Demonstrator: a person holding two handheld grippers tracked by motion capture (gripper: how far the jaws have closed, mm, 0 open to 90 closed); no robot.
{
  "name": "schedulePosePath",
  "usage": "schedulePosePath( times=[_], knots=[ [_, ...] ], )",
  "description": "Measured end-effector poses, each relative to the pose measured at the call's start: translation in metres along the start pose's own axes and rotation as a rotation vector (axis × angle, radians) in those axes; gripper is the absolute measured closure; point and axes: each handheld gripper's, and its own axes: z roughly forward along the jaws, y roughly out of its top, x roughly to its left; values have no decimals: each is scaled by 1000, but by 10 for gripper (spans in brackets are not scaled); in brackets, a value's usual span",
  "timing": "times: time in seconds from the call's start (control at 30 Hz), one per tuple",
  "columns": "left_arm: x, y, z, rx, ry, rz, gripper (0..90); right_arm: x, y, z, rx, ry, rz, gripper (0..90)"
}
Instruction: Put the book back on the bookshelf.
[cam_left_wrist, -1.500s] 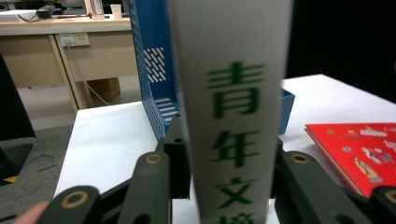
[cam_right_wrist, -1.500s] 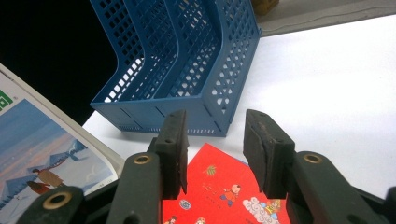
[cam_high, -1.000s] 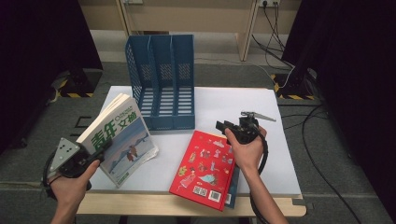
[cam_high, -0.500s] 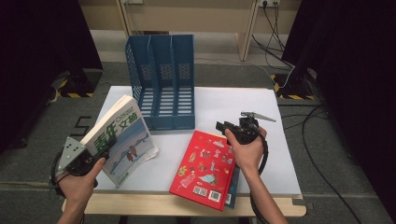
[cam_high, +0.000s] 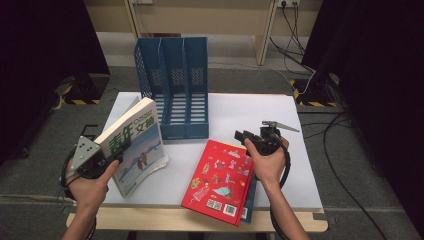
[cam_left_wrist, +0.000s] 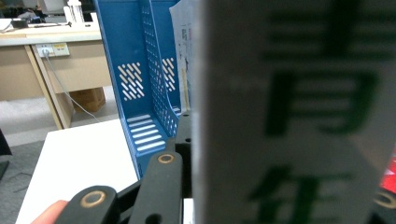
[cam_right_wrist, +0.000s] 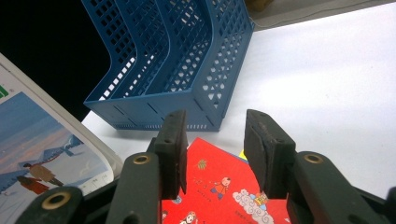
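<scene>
A thick white book with green characters and a snowy cover (cam_high: 136, 146) stands tilted on its lower edge at the table's left. My left gripper (cam_high: 116, 156) is shut on it near the spine; its jaws have just been closing with the book between them. In the left gripper view the book's spine (cam_left_wrist: 289, 116) looms close and blurred. A red picture book (cam_high: 220, 180) lies flat at the front centre. My right gripper (cam_high: 241, 135) hovers open just over its far edge, with the red cover (cam_right_wrist: 219, 191) below the empty jaws (cam_right_wrist: 214, 140).
A blue three-slot file rack (cam_high: 175, 85) stands at the back centre of the white table (cam_high: 260, 115), its slots facing the front; it also fills the background (cam_right_wrist: 173, 60) ahead of the right gripper. A blue book edge (cam_high: 248, 200) peeks from under the red book.
My left hand has moved right and slightly up, lifting the white book's spine side so it stands steeper. The right gripper and the red book have stayed put.
</scene>
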Motion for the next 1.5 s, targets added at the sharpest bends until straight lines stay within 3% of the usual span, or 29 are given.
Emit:
schedulePosePath(
  times=[0.13,0.4,1.07,1.5],
  knots=[
    [0,10,2,-5,7,9,735,-1,0,-1,0,-1,3,602],
    [4,29,2,-16,32,-18,735,0,0,-1,-4,-1,9,604],
    [3,50,12,-16,35,-29,735,-3,-6,1,15,-45,-41,595],
    [5,66,19,-35,35,-25,736,-6,-9,1,34,-47,-26,595]
  ],
)
